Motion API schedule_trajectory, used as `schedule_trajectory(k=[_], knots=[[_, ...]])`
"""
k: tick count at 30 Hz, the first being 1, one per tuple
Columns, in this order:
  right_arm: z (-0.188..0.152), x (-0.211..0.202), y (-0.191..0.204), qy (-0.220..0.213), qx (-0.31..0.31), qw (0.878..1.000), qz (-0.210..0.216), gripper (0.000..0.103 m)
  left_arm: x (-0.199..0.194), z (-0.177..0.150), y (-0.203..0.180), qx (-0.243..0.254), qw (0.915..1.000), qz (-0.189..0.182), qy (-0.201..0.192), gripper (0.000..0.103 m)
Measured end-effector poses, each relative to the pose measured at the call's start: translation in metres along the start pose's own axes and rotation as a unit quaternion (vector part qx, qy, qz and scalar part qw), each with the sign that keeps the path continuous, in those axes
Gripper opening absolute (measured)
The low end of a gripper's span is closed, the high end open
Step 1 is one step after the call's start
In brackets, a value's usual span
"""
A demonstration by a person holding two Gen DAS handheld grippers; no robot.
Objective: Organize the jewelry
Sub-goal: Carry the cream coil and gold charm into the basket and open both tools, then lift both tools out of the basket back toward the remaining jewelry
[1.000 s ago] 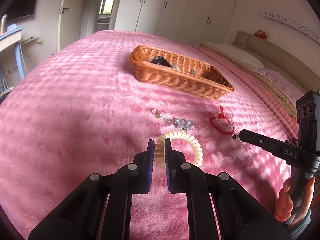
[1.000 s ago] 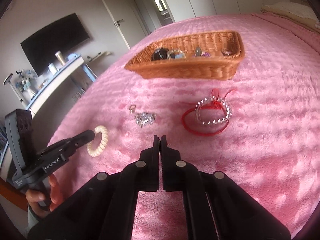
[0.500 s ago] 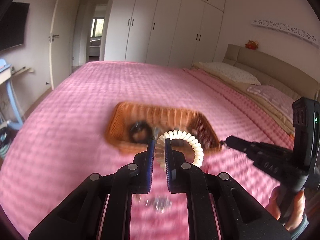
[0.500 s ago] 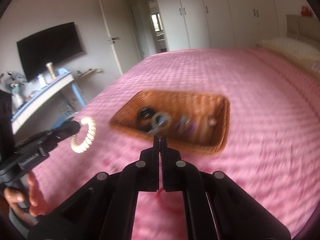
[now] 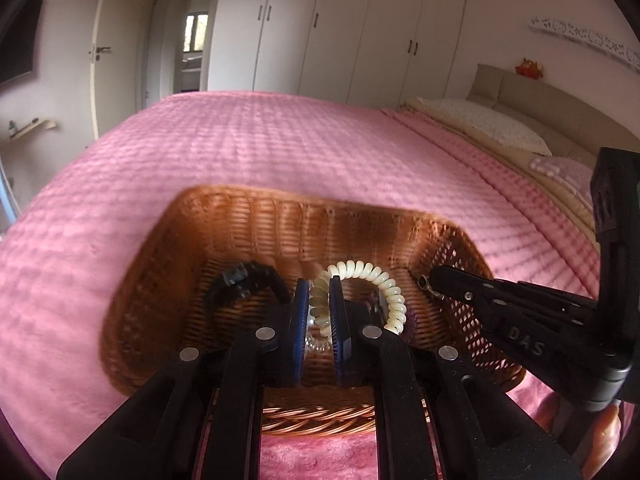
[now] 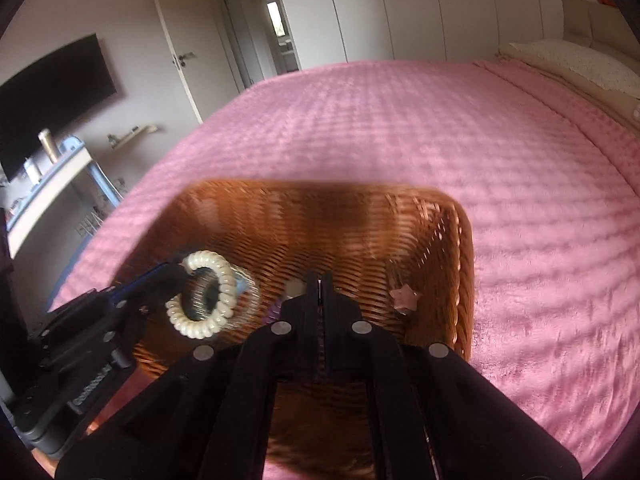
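Observation:
My left gripper (image 5: 319, 284) is shut on a cream spiral bracelet (image 5: 376, 280) and holds it above the inside of the brown wicker basket (image 5: 280, 224). The bracelet (image 6: 204, 300) and left gripper (image 6: 176, 276) also show in the right wrist view, over the basket's (image 6: 460, 248) left part. My right gripper (image 6: 319, 280) is shut, holds nothing I can see, and hovers over the basket; it shows in the left wrist view (image 5: 426, 280) too. A black coiled band (image 5: 244, 280) and a pink star (image 6: 405, 295) lie in the basket.
The basket sits on a pink bedspread (image 5: 280, 140). Pillows (image 5: 480, 124) and a headboard are at the right. White wardrobes (image 5: 360, 32) stand behind, a door and a desk (image 6: 60, 176) to the left.
Both grippers have risen from the bedspread and moved forward over the basket. The left one carried the cream bracelet with it. The loose jewelry on the bedspread has left view.

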State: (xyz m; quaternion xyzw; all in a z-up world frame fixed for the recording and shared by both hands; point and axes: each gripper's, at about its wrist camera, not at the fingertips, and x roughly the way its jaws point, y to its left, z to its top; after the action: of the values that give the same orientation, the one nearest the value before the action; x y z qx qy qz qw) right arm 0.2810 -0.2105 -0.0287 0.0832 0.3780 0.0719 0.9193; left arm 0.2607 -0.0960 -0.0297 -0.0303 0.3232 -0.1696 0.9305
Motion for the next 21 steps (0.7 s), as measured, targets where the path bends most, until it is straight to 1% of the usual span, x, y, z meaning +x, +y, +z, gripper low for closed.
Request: schedule_trajectory(k=[3, 5, 8, 9, 11, 13, 16, 19, 21], knots=[[-0.004, 0.010, -0.003, 0.013, 0.007, 1.000, -0.003, 0.001, 0.007, -0.003, 0.004, 0.001, 1.0000, 0.001, 0.009, 0.009], [-0.004, 0.008, -0.002, 0.011, 0.008, 1.000, -0.001, 0.001, 0.009, -0.004, 0.007, -0.004, 0.9999, -0.003, 0.015, 0.009], [-0.006, 0.004, -0.005, 0.005, 0.012, 1.000, -0.002, 0.002, 0.008, -0.005, 0.008, -0.003, 0.9999, -0.003, 0.013, 0.010], [-0.005, 0.004, -0.007, 0.006, 0.015, 1.000, 0.001, 0.004, 0.006, -0.004, 0.008, -0.005, 0.9999, -0.005, 0.010, 0.014], [-0.003, 0.003, -0.009, 0.005, 0.021, 1.000, 0.009, 0.004, 0.003, -0.003, 0.011, -0.011, 0.9998, -0.013, 0.007, 0.021], [-0.004, 0.000, -0.009, 0.001, 0.023, 1.000, 0.009, 0.005, -0.002, -0.002, 0.012, -0.013, 0.9998, -0.015, -0.001, 0.021], [-0.006, -0.009, -0.010, -0.007, 0.029, 0.999, 0.019, 0.005, -0.016, 0.000, 0.018, -0.028, 0.9992, -0.025, -0.013, 0.026], [-0.009, -0.027, -0.007, -0.023, 0.026, 0.999, 0.026, 0.015, -0.040, 0.002, 0.025, -0.038, 0.9980, -0.035, -0.035, 0.030], [-0.013, -0.045, -0.002, -0.042, 0.020, 0.999, 0.028, 0.026, -0.061, -0.001, 0.032, -0.048, 0.9967, -0.042, -0.050, 0.040]])
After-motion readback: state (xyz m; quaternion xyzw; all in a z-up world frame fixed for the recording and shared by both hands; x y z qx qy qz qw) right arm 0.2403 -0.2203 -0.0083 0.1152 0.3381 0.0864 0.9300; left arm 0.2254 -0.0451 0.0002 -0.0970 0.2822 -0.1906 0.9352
